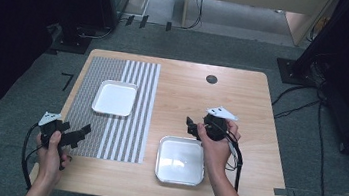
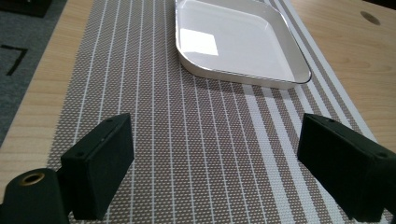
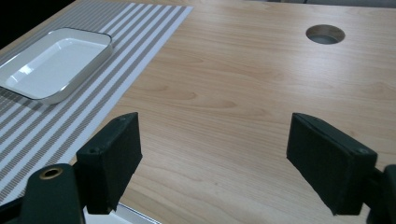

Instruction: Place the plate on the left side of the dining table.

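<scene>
A white rectangular tray [image 1: 115,98] lies on a grey striped placemat [image 1: 107,135] at the table's left. A second, metal-rimmed white tray [image 1: 180,160] sits on bare wood near the front edge. My left gripper [image 1: 77,134] hovers over the mat's front left part, jaws wide open and empty; its own view has the white tray [image 2: 238,42] ahead on the mat [image 2: 187,140]. My right gripper [image 1: 192,125] is held just beyond the front tray, open and empty. Its view looks across bare wood toward the white tray [image 3: 53,63] and the mat [image 3: 56,130].
A round cable hole [image 1: 211,79] [image 3: 325,34] lies in the wooden tabletop [image 1: 241,111] near the far edge. Grey carpet surrounds the table, with cables at the right and a wooden desk beyond. A black cable trails from each gripper.
</scene>
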`<state>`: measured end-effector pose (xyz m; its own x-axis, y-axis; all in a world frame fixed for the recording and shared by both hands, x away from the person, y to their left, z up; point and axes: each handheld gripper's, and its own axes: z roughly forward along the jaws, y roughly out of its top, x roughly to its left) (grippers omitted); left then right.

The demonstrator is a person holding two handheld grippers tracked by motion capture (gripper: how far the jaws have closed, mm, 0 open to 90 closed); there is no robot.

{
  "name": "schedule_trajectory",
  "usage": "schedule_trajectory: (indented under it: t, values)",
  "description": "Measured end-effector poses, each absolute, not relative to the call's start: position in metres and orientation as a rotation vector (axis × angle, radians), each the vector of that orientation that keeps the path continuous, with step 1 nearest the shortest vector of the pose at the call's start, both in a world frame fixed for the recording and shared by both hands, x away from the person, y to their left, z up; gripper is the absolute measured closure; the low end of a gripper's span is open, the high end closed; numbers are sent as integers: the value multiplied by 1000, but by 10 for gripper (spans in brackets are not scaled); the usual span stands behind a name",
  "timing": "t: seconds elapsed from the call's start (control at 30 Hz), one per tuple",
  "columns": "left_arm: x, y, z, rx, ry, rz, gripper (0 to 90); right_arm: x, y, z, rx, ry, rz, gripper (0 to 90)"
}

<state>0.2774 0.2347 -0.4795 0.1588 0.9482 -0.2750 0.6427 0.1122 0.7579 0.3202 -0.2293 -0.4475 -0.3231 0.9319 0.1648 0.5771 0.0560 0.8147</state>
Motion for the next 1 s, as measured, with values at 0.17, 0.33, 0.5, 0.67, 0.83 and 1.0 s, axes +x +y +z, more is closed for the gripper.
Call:
schedule_trajectory:
  t: [0.17,0.33,0.5,0.67,0.83,1.0]
  values:
    - [272,238,-483,1596,1579,486,107,315,-246,-452,1541,1907,1157,186]
    - [265,240,-488,1601,1581,486,107,310,-263,-456,1568,1879,1151,188]
    - [258,238,-488,1632,1561,522,107,305,-275,-460,1586,1863,1131,192]
    - [252,237,-489,1650,1538,544,107,298,-288,-464,1609,1842,1120,195]
    - [248,236,-495,1698,1519,564,107,292,-301,-467,1626,1823,1111,197]
    - [244,238,-500,1739,1517,576,107,285,-314,-470,1642,1804,1101,196]
